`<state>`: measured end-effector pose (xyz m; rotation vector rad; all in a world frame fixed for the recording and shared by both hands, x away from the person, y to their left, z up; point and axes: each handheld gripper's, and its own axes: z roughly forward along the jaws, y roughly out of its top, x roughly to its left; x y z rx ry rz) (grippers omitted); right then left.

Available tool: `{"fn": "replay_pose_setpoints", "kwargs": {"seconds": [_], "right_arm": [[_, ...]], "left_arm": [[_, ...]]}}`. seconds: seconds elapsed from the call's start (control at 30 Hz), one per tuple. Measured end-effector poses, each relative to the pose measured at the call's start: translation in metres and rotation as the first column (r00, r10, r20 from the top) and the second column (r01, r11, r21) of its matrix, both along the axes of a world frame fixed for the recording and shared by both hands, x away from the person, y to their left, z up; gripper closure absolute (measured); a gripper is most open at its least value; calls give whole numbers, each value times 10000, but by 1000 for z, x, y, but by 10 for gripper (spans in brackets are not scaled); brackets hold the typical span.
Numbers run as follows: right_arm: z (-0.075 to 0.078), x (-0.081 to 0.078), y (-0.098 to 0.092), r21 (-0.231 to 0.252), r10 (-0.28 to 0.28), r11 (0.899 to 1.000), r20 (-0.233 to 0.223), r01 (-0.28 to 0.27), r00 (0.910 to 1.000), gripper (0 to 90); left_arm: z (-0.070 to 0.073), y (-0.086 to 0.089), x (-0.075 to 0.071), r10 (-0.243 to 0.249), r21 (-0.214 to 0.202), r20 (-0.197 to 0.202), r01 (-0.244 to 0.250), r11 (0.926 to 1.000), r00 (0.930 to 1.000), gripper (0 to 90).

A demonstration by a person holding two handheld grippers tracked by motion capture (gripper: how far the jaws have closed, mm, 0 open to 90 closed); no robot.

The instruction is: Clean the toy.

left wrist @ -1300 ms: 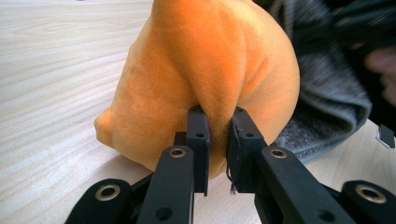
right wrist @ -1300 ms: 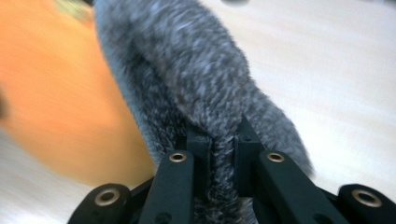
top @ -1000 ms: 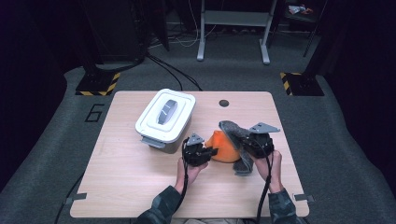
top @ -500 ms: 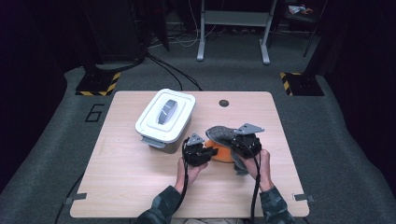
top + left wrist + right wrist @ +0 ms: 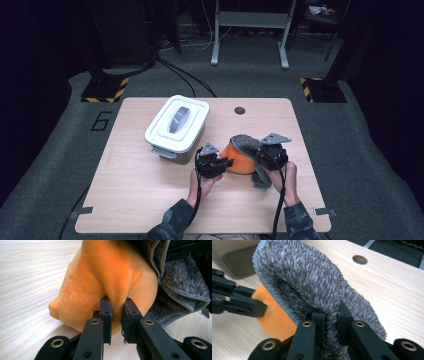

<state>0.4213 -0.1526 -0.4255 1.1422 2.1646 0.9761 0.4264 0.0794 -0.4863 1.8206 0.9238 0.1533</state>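
Toward the table's (image 5: 150, 200) near edge, right of centre: one cloth (image 5: 239, 157), orange on one face and grey pile on the other, bunched into a hump.

Left gripper (image 5: 117, 315): jaws nearly together, pinching a fold of the orange face. Right gripper (image 5: 331, 315): jaws likewise closed, nipping the grey looped edge, which arches up and over.

Step in hand: judged to be folding or gathering the cloth, both holds secure. Next move likely calls for carrying one pinched edge across to the other without loosening either grip.

Container: white lidded storage box (image 5: 176, 127), near the far-left part of the table, just left of the cloth; lid seated, grey handle on top. Contents cannot be told, lid being opaque.
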Motion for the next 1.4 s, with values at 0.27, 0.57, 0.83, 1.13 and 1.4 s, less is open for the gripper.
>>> {"fn": "replay_pose_setpoints", "kwargs": {"seconds": [0.27,0.57,0.83,1.13,1.4], "right_arm": [[-12,3,-14,122,-515,9986,-323,519,9982,807],[-29,13,-25,-5,-1079,9941,-898,1083,9901,807],[-50,23,-30,-381,-1286,9915,-1614,1240,9785,806],[-37,17,-31,-361,-1461,9891,-1348,1425,9800,805],[10,-10,-13,-8,-540,9985,196,540,9984,805]], "left_arm": [[-1,0,0,50,-33,-54,-50,10000,10000,798],[-2,1,1,70,-13,-125,-70,10000,9999,799],[-3,3,2,144,47,-89,-143,9999,9999,799],[-3,6,3,300,134,-93,-298,9995,9995,799],[-3,5,2,454,345,72,-456,9984,9989,797]]}}
